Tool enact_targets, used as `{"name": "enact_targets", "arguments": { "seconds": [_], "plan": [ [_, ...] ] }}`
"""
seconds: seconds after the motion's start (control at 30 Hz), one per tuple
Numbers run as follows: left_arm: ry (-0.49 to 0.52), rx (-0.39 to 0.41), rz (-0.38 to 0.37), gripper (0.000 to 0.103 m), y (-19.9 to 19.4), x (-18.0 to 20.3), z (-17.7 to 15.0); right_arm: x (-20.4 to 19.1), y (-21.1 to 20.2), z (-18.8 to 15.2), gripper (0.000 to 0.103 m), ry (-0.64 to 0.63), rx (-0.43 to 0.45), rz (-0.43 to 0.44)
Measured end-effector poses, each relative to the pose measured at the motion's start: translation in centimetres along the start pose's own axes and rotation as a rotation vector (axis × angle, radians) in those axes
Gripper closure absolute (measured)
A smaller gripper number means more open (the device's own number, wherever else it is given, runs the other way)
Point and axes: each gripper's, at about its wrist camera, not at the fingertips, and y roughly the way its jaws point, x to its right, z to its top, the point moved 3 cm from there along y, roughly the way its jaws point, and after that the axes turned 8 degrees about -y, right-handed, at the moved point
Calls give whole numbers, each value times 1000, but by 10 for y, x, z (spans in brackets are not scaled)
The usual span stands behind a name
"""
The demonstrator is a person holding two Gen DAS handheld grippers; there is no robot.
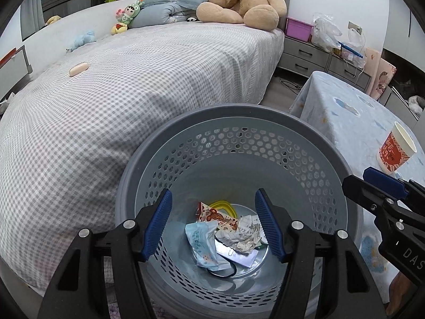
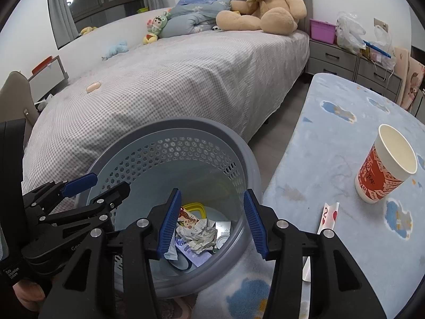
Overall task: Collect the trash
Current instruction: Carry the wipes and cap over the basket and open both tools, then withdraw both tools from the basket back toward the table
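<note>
Left wrist view: your left gripper hangs directly above the grey perforated bin with its jaws spread wide and nothing between them, so the collected trash shows straight ahead between the blue pads, lying on the bin floor. That pile holds a crumpled paper, a printed snack wrapper, a pale blue packet and a yellow ring-shaped piece (other scraps beneath are too covered to name). The bin stands close against the checked bed on the far side and the blue-clothed table to the right of this gripper, which puts the drop point near the surface being cleared. Right wrist view: your right gripper is also spread wide and empty, held over the near-right rim of the bin where it meets the table edge. From this gripper, the paper cup stands upright on the table ahead and to the right, well apart from the pads. A small heart-printed card lies flat on the cloth just right of the right pad. Judge these two as the remaining pickups; the card is nearer but lies flat, so expect a thin-edge pinch, whereas the cup offers a wall to clamp.
</note>
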Motion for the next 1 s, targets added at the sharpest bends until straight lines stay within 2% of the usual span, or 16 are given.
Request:
{"name": "enact_targets", "arguments": {
  "seconds": [0.5, 0.8, 0.87, 1.0],
  "plan": [
    [-7, -4, 1, 37, 2, -1, 0, 0, 0, -7, 51, 6, -7, -13],
    [4, 18, -8, 34, -3, 6, -3, 7, -18, -18, 43, 34, 1, -41],
    [10, 29, -15, 34, -7, 9, -4, 11, -24, -23, 38, 43, 5, -51],
    [31, 50, -33, 34, -15, 18, -7, 25, -40, -38, 36, 64, 3, -85]
  ]
}}
